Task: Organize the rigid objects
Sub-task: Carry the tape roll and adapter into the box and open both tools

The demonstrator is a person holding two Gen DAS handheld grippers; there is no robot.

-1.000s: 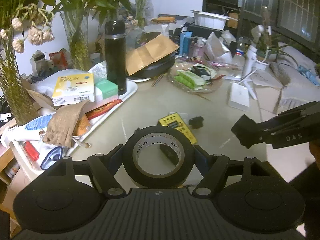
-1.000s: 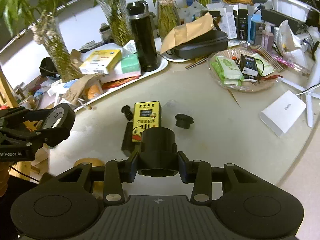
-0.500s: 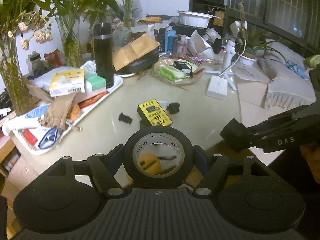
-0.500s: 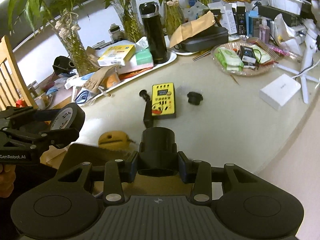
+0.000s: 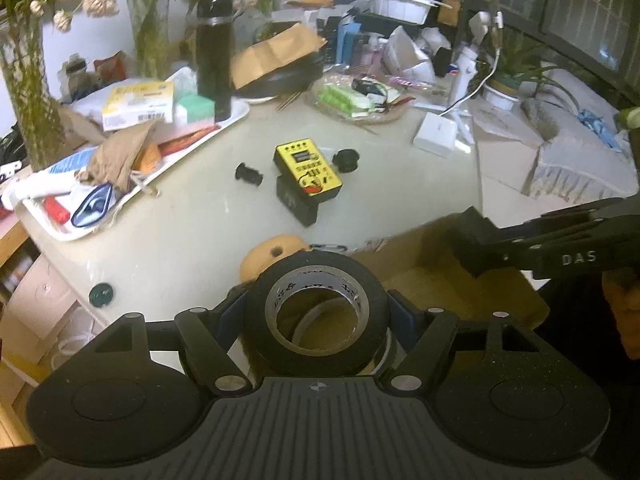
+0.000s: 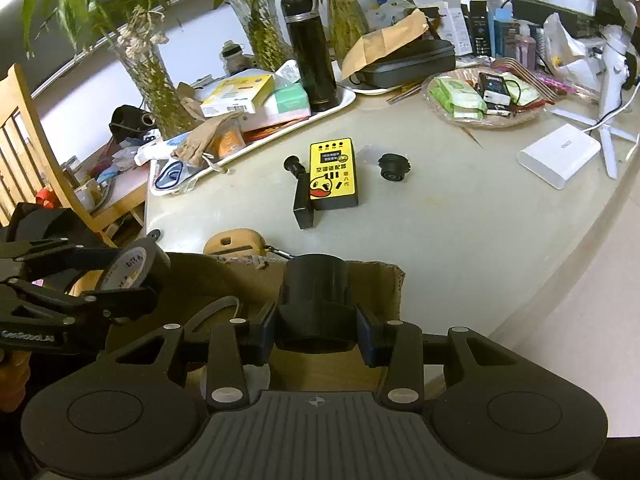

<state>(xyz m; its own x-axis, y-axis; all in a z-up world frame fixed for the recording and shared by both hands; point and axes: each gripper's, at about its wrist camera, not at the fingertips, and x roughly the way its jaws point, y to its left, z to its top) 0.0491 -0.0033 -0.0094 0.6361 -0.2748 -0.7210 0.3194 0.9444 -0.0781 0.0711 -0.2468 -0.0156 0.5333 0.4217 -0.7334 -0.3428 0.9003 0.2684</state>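
Observation:
My left gripper [image 5: 318, 316] is shut on a black tape roll [image 5: 260, 312] and holds it over an open cardboard box [image 5: 460, 288] below the table edge. A tape ring lies inside the box [image 6: 212, 310]. My right gripper [image 6: 316, 330] is shut on a black cylinder [image 6: 316, 292], also over the box [image 6: 376, 284]. On the table lie a yellow device [image 6: 331, 172], a black block [image 6: 302, 204], a small black knob [image 6: 394, 166] and a wooden piece [image 6: 234, 240].
A cluttered white tray [image 6: 344, 102] with a black flask [image 6: 310, 50] stands at the back left. A basket of packets [image 6: 486, 118], a white box [image 6: 558, 156] and plant vases [image 6: 150, 76] surround the middle. A wooden chair [image 6: 24, 140] stands at the left.
Both grippers have pulled back from the table and down, and now hold their objects over the cardboard box. The tabletop objects have not moved.

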